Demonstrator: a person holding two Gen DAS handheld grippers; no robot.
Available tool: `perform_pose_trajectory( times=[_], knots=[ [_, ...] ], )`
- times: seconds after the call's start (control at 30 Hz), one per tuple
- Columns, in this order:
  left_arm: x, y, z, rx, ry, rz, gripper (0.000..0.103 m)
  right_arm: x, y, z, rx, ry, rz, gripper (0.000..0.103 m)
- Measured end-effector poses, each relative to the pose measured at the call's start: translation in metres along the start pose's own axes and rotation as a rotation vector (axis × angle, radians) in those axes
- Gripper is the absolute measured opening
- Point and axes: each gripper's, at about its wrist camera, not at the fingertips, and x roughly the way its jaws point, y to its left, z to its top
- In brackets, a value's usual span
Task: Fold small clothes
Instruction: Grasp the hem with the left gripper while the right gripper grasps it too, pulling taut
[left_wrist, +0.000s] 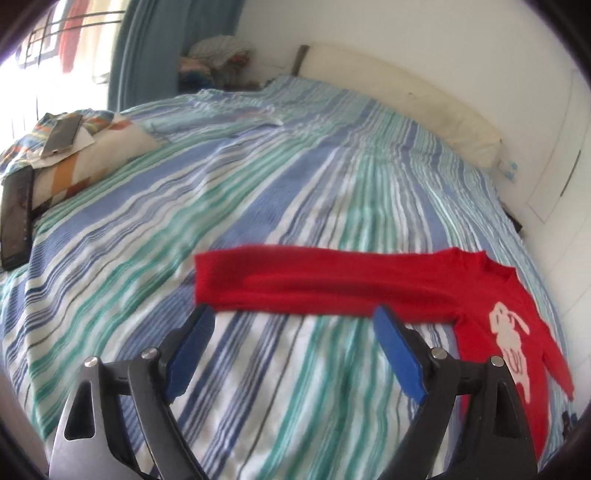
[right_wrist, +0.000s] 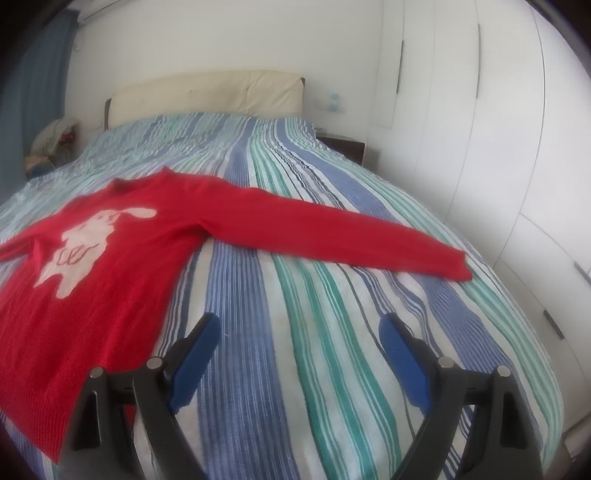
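**Sweater lying flat, both claws released above the bed**

Seen from the left wrist, the red sweater (left_wrist: 369, 284) is lying spread on the striped bedspread (left_wrist: 258, 177), front up, with a white rabbit figure (left_wrist: 511, 347) showing on its chest. One sleeve is stretching out sideways across the middle of the view, its cuff end reaching toward the left. The left gripper (left_wrist: 295, 314) is standing released, jaws wide apart, nothing between its blue pads. Its fingertips are sitting just short of the sleeve's near edge, with the sleeve running across just beyond them; whether the left tip is touching the cloth is not clear. The sweater's body is lying to the right of the right finger. Two phones (left_wrist: 16, 218) are resting on and beside a patterned pillow (left_wrist: 107, 147) at far left.

Through the right wrist camera, the sweater (right_wrist: 122, 251) is filling the left side, its other sleeve reaching out to the right across the bedspread (right_wrist: 332, 332). The right gripper (right_wrist: 299, 325) is hanging released too, jaws wide, only striped cloth showing between them. The sweater's body is lying just left of the left finger, the sleeve well beyond both tips. White wardrobe doors (right_wrist: 498, 147) are lining the right.
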Motion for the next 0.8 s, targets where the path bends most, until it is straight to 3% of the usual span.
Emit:
perform_pose_trajectory(
  times=[0.13, 0.27, 0.4, 0.57, 0.63, 0.67, 0.7, 0.73, 0.77, 0.8],
  knots=[
    [-0.024, -0.044, -0.057, 0.108, 0.131, -0.177, 0.09, -0.003, -0.001, 0.002, 0.01, 0.015, 0.034, 0.087],
    [-0.038, -0.07, -0.113, 0.159, 0.255, -0.34, 0.089, -0.025, 0.0, 0.007, -0.009, 0.099, 0.203, 0.087],
    [-0.03, -0.104, -0.146, 0.258, 0.324, -0.37, 0.085, -0.05, 0.006, -0.006, 0.003, 0.24, 0.424, 0.087],
    [-0.02, -0.137, -0.154, 0.315, 0.352, -0.408, 0.077, -0.051, 0.025, -0.038, 0.088, 0.379, 0.631, 0.087],
    [-0.016, -0.146, -0.156, 0.337, 0.367, -0.431, 0.068, -0.043, 0.034, -0.049, 0.123, 0.397, 0.674, 0.087],
    [-0.012, -0.149, -0.157, 0.334, 0.387, -0.435, 0.053, -0.036, 0.038, -0.054, 0.141, 0.407, 0.674, 0.086],
    [-0.007, -0.149, -0.157, 0.316, 0.41, -0.429, 0.027, -0.029, 0.039, -0.059, 0.168, 0.423, 0.676, 0.083],
    [-0.002, -0.148, -0.158, 0.288, 0.439, -0.429, 0.011, -0.021, 0.04, -0.064, 0.203, 0.437, 0.69, 0.079],
    [0.001, -0.146, -0.158, 0.254, 0.466, -0.437, 0.003, -0.016, 0.041, -0.066, 0.234, 0.445, 0.713, 0.07],
    [-0.001, -0.145, -0.158, 0.236, 0.466, -0.432, 0.003, -0.012, 0.044, -0.067, 0.239, 0.454, 0.73, 0.053]
  ],
)
